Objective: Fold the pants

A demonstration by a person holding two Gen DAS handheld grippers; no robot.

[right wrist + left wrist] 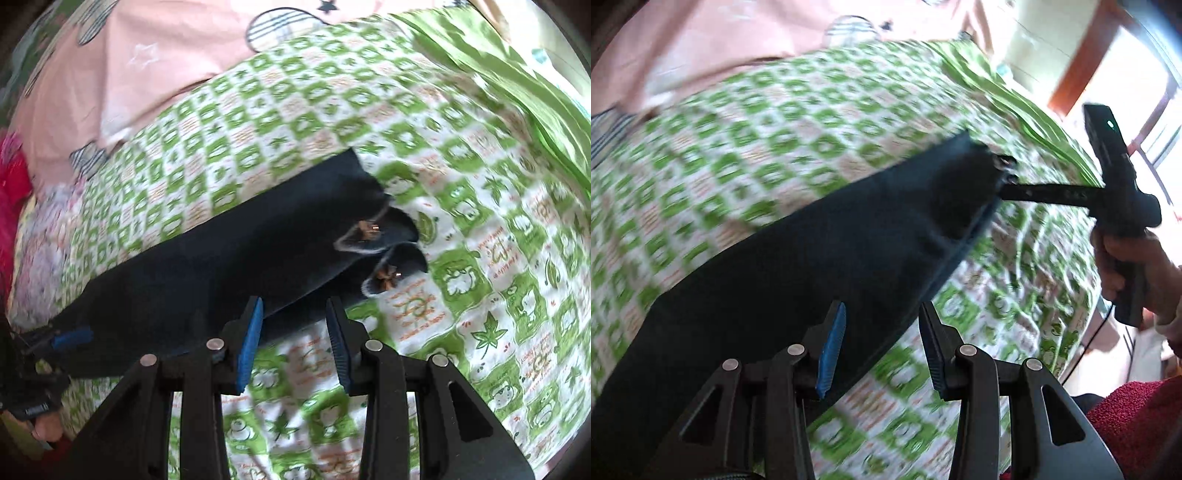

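In the left wrist view, the left gripper (882, 343) sits nearest, at 6 o'clock, its jaws spread apart with nothing between them; the blue pad (832, 350) of one finger lies over the dark fabric. The dark navy pants (798, 258) stretch as a long folded strip from 7 o'clock toward 2 o'clock across the green-and-white patterned bedsheet (757, 122). At 3 o'clock the right gripper (1008, 188) reaches in to the far end of the strip; whether it pinches the cloth there I cannot tell from this view. A hand (1126, 266) holds its handle.

In the right wrist view, the right gripper (295, 332) shows at 6 o'clock with jaws apart and empty, just above the near edge of the pants (221, 258). Two small flaps with coppery ornaments (369, 230) lie at the strip's end near the centre. Farther off, at 11 o'clock, pink bedding (155, 55) overlaps the bedsheet (480, 258).
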